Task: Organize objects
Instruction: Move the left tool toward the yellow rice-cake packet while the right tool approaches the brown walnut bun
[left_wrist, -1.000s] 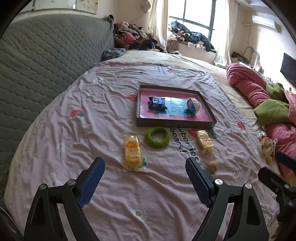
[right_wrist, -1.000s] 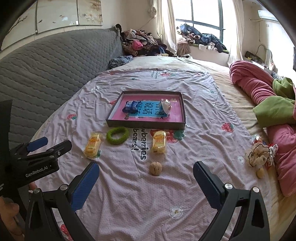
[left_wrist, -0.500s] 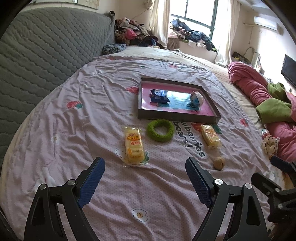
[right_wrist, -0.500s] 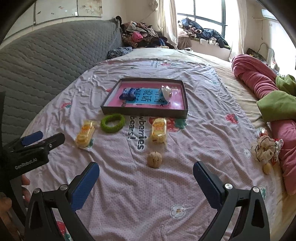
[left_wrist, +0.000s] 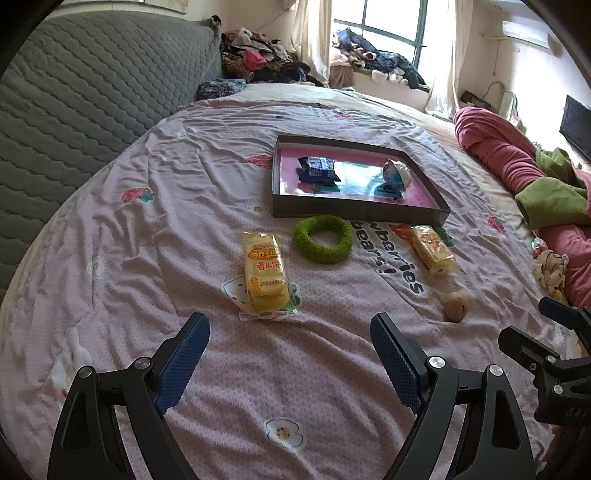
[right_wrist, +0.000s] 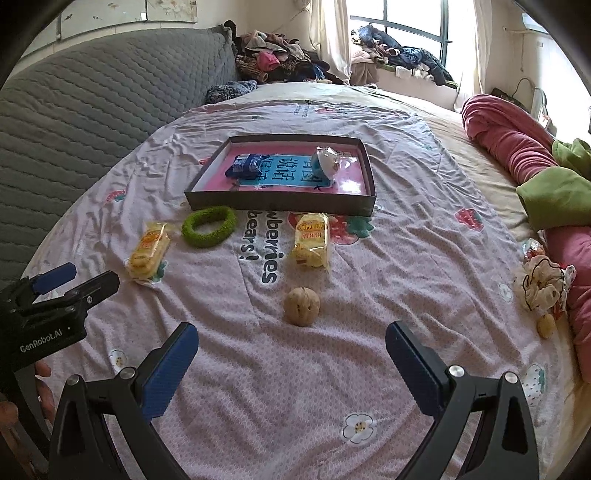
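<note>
Left gripper (left_wrist: 290, 332) hangs over the bedspread (left_wrist: 184, 192), blue-padded jaws spread wide, nothing between them. Just ahead lies a yellow snack pack (left_wrist: 264, 275), lengthwise to the view, clear wrapper with red and orange print. Right gripper (right_wrist: 291, 343) likewise gapes empty — a walnut (right_wrist: 301, 306) sits on the cloth just beyond its tips, tan, ridged, alone.

Past the first pack a green fuzzy ring (left_wrist: 322, 239) lies flat, close to the near wall of a dark shallow tray (left_wrist: 354, 212). A second yellow snack pack (right_wrist: 311, 239) rests between walnut and tray, apart from both. Nothing blocks either gripper's way to the nearest item.

Inside the tray — pink floor with a blue printed panel — a dark blue packet (right_wrist: 246, 164) lies at left and a rounded blue-and-white wrapped item (right_wrist: 327, 162) at right.

At the right edge of the cloth sits a small cream plush toy (right_wrist: 543, 288), beside a rolled pink blanket (right_wrist: 509, 136) and a green one (right_wrist: 550, 199).

The bedspread is pale lilac, wrinkled, printed with strawberries, flowers and black lettering. A grey quilted headboard (left_wrist: 81, 96) rises at left. Heaped clothes (right_wrist: 280, 62) fill the far corner and window sill; daylight comes through curtains.
</note>
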